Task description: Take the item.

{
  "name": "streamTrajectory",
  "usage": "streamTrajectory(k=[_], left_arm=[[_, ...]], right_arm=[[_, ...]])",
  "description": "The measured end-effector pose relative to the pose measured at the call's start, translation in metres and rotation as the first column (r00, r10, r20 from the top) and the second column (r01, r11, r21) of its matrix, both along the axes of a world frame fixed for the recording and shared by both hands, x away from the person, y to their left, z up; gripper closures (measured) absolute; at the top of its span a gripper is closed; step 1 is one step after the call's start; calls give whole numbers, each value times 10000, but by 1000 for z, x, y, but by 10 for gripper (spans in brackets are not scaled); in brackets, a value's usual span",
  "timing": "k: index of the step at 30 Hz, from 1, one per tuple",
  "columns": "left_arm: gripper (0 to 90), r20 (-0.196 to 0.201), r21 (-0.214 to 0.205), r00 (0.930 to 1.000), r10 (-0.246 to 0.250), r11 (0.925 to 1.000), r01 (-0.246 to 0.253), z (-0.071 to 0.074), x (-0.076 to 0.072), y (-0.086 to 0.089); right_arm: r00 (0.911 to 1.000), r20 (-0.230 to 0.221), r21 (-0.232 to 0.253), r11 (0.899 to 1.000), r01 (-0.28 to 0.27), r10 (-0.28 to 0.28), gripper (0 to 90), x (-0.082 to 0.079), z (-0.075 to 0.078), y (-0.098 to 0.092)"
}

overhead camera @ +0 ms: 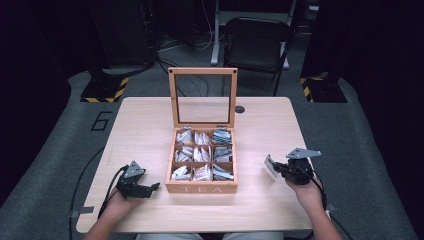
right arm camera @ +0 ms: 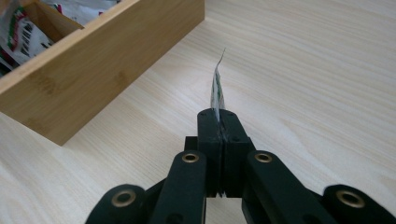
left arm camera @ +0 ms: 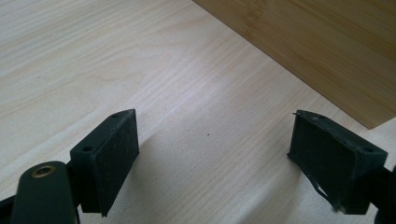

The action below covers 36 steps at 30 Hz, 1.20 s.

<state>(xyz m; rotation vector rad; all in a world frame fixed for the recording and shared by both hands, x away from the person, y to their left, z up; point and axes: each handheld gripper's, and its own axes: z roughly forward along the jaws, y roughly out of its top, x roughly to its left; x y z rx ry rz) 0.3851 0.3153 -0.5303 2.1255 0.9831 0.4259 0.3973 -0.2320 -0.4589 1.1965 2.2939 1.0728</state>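
A wooden tea box [overhead camera: 202, 186] with its glass lid standing up sits mid-table; its compartments hold several tea sachets [overhead camera: 202, 172]. My right gripper [overhead camera: 280, 170] hovers to the right of the box, shut on a thin white tea sachet [overhead camera: 270, 165]. In the right gripper view the sachet [right arm camera: 217, 91] sticks up edge-on from the closed right gripper [right arm camera: 218, 114], with the box corner [right arm camera: 88, 77] at upper left. My left gripper [overhead camera: 152, 188] rests on the table left of the box. It stands open with bare tabletop between its pads [left arm camera: 114, 156], and the box side [left arm camera: 327, 46] lies ahead.
The light wooden table [overhead camera: 145, 125] has free surface on both sides of the box. A small dark round spot [overhead camera: 240, 109] lies behind the lid. A black folding chair [overhead camera: 257, 42] stands beyond the far edge. Cables trail from both grippers off the near edge.
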Motion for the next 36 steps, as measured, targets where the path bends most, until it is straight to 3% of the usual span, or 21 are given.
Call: streamTrajectory(k=[10,21,36], left_arm=[[155,-18,112,10000,-80,9999,81,0,0,1],[155,14,40,10000,9,10000,-9,0,0,0],[155,10,47,10000,24,10000,-25,0,0,0]], right_arm=[[9998,3,-247,9995,190,-190,890,0,-13,-4],[9995,135,-114,9995,303,-302,887,-5,-20,-1],[9999,99,-321,9994,-110,113,870,-10,-26,8]])
